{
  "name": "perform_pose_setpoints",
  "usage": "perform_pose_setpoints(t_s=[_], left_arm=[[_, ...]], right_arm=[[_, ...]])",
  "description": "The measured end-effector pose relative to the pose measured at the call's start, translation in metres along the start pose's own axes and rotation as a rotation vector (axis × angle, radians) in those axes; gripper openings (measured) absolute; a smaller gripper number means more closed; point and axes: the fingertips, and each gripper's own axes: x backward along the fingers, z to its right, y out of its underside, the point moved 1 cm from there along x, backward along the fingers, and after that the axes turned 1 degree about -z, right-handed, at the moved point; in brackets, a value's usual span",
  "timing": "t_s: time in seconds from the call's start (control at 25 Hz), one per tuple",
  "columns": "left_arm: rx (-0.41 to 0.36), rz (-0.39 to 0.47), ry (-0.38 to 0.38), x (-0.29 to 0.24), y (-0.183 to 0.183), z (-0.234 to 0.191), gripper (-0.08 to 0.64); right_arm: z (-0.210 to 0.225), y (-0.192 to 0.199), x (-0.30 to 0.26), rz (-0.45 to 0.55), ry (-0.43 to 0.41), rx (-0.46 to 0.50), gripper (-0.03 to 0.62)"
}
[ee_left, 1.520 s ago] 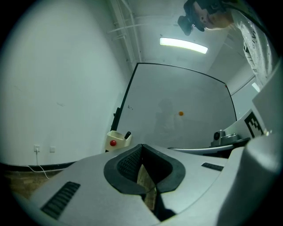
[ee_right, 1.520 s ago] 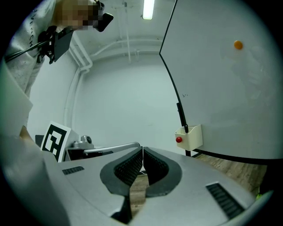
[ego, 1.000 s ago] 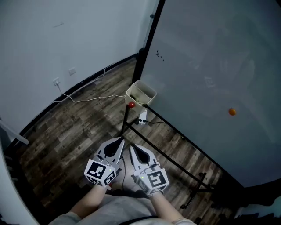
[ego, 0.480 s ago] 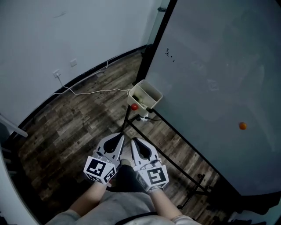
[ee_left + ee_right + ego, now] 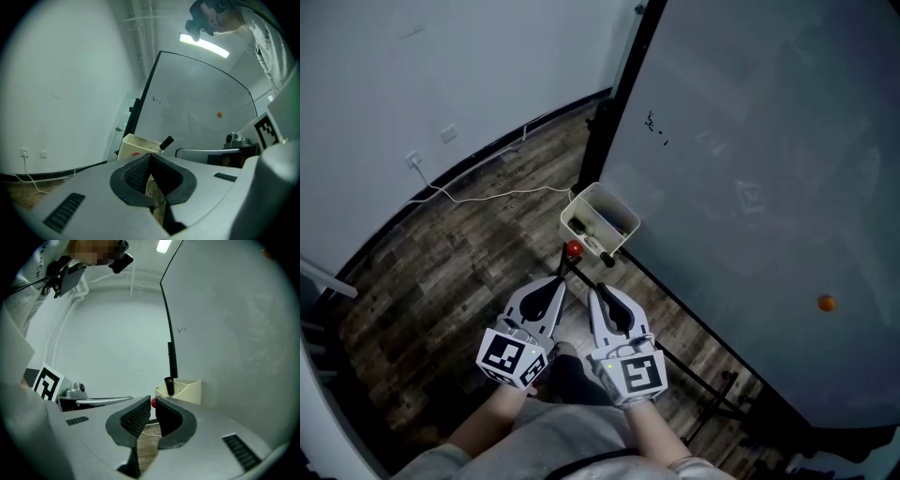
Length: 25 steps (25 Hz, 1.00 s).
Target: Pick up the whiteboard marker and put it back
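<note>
Black-capped marker (image 5: 169, 386): stands on end in cream box (image 5: 188, 391), just ahead of both claws
Right claw (image 5: 153, 405): nearer, barely parted, empty
Left claw (image 5: 150, 158): closed, empty

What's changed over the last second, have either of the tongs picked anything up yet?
The left tongs and right tongs have moved forward, closer to the cream box beside the whiteboard. Nothing has been taken hold of or let go. Both tongs stay empty and side by side, and the marker still stands in the box.
</note>
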Motion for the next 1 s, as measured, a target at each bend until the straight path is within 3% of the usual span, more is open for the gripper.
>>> perform_pose_setpoints(t_s=[0.12,0.24,1.0], left_arm=[[0.005,-0.001,-0.002,-0.010,0.000,-0.007,0.015],[0.009,-0.003,-0.004,-0.019,0.001,-0.011,0.015],[0.032,-0.018,-0.020,-0.032,0.011,-0.021,0.015]], right_arm=[[0.011,-0.005,-0.007,0.005,0.008,0.019,0.024],[0.016,-0.009,-0.014,0.015,0.002,0.040,0.091],[0.035,-0.013,-0.039,0.016,0.033,0.118,0.114]])
